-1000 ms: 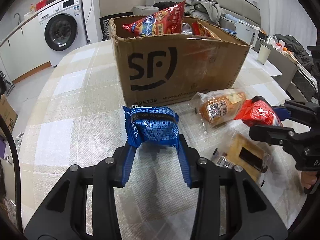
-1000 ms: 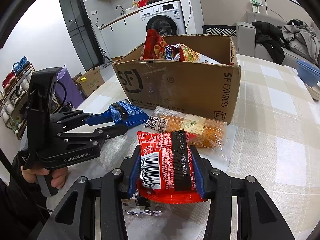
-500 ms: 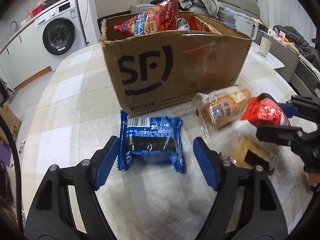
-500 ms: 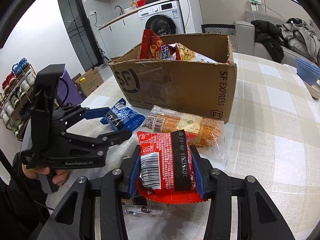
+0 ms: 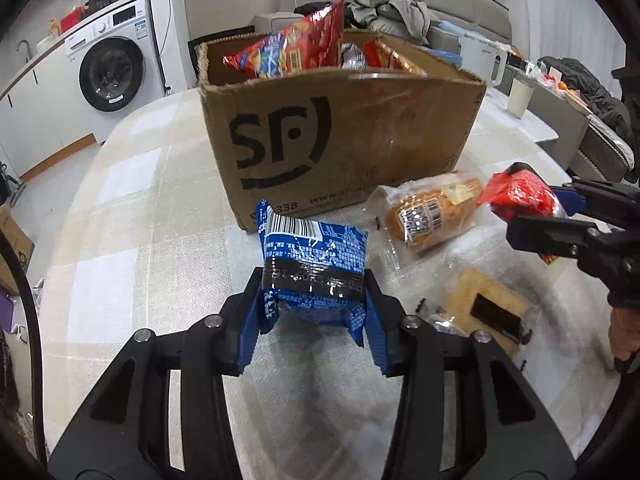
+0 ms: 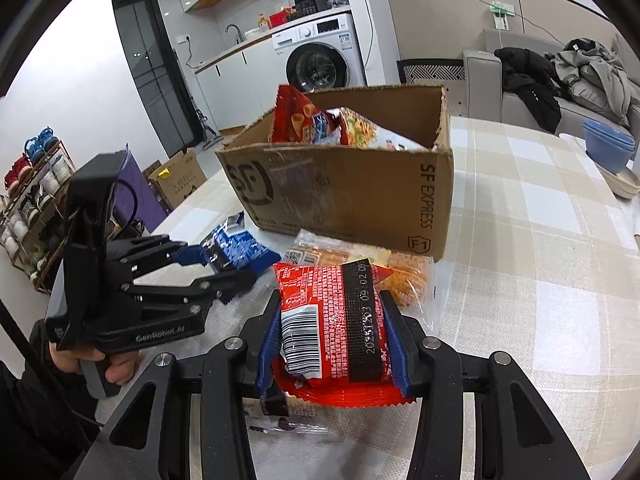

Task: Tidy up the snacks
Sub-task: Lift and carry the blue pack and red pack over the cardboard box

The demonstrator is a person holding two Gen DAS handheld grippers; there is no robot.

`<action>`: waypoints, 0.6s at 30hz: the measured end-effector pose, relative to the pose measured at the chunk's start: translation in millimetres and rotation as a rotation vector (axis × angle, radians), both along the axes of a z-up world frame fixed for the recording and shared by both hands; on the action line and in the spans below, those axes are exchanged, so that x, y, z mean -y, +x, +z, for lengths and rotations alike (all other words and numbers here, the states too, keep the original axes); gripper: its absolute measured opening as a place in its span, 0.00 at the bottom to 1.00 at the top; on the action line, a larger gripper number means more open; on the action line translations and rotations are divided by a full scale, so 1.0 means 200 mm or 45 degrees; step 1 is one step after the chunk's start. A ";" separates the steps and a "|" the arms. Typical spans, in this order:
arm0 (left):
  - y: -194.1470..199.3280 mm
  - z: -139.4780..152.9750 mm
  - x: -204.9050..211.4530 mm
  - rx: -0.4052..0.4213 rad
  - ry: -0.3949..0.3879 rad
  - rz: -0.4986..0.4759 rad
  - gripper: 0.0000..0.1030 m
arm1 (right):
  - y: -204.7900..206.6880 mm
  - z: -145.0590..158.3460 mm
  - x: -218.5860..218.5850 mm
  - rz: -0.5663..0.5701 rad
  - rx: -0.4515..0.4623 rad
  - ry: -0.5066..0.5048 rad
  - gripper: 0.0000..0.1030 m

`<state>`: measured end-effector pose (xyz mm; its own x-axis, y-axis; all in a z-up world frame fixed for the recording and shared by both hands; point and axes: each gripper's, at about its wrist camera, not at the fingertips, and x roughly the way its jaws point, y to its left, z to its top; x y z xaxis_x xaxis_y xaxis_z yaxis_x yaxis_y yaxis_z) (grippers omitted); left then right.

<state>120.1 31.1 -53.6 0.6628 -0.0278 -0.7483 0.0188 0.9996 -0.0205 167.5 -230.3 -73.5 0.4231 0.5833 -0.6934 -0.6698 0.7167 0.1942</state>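
Left gripper jaws closing, blue pads already pressed on both sides of a blue snack packet, barcode end up, lifted off the cloth. Right gripper jaws clenched on a red snack packet, barcode facing the camera, raised over the near edge of the table.

Beyond both, on the checked tablecloth: a large open cardboard box printed with a black SF logo, at the far middle of the table, red and orange snack bags sticking up out of its top. Just near the box, to the right of the blue packet: an orange bread roll in clear wrap, lying flat, close to the box wall but whether touching cannot be told. Nearer and further right: a flat tan biscuit in clear wrap, dark strip on top. Far left, off the table: a white washing machine.
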 end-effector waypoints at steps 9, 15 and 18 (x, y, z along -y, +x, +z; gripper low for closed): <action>-0.13 0.20 -0.05 0.126 -0.067 0.035 0.41 | -0.05 0.12 0.02 0.012 0.091 0.134 0.44; -0.23 0.34 -0.10 0.191 -0.101 0.042 0.41 | -0.04 0.18 0.03 -0.006 0.155 0.180 0.44; -0.26 0.41 -0.10 0.212 -0.110 0.039 0.41 | -0.03 0.20 0.03 -0.018 0.190 0.192 0.44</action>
